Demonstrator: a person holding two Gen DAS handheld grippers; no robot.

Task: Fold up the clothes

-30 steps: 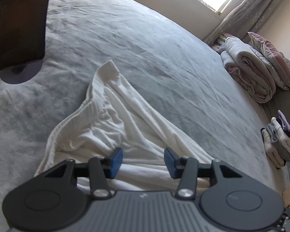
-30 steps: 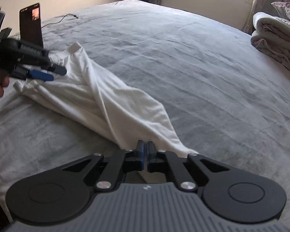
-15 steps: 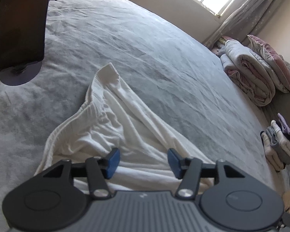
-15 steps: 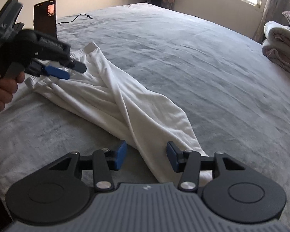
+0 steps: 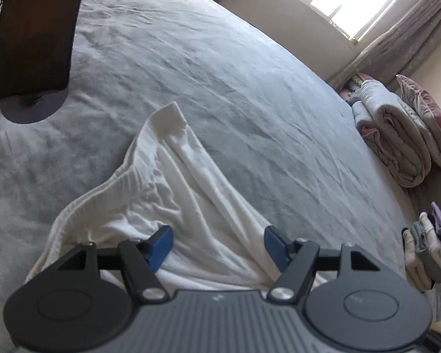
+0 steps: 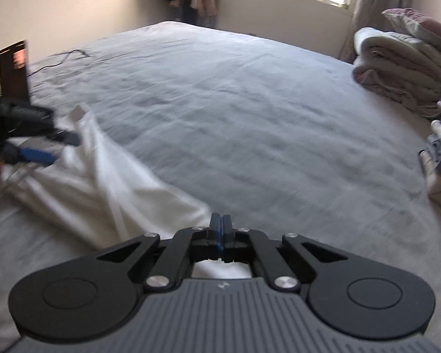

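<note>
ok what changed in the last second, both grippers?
Right gripper opened half a second ago and has shut again at the white garment's near end; whether it pinches cloth is unclear. Left gripper stayed open over the waistband end. Garment barely shifted.

The left gripper (image 5: 217, 245) hangs low with its blue-padded fingers (image 5: 161, 245) spread wide apart and gripping nothing, while the right gripper (image 6: 220, 229) has its two fingers pressed flat together, pointing forward.

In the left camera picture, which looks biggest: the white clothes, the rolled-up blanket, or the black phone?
1. white clothes
2. black phone, though it only looks big because it is near
3. rolled-up blanket
</note>
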